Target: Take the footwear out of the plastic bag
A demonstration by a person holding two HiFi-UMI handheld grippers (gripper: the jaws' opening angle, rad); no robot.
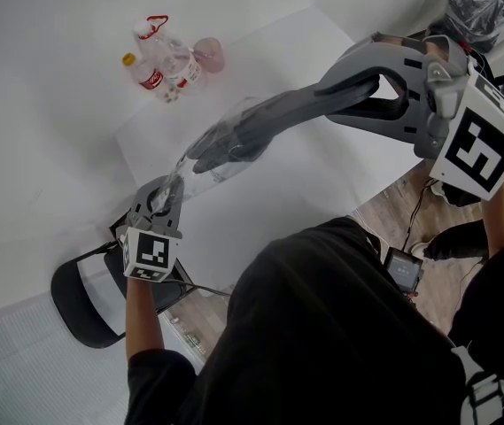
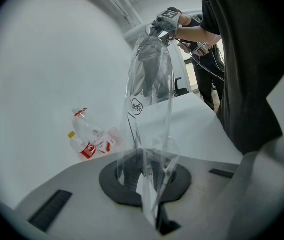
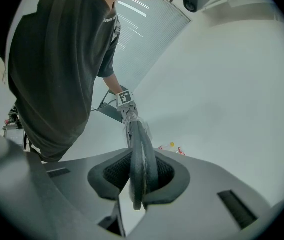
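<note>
Dark footwear [image 1: 252,127] is hanging stretched between two grippers, half in a clear plastic bag [image 1: 200,168].
The left gripper [image 1: 170,193] is pinching the bag's crumpled end, jaws fully closed on it; the right gripper [image 1: 324,91] is clamping the footwear's edge; the far end seems to be sitting inside the bag; both are hanging above the white table [image 1: 340,184]; bottles [image 1: 167,65] are lying beyond.
</note>
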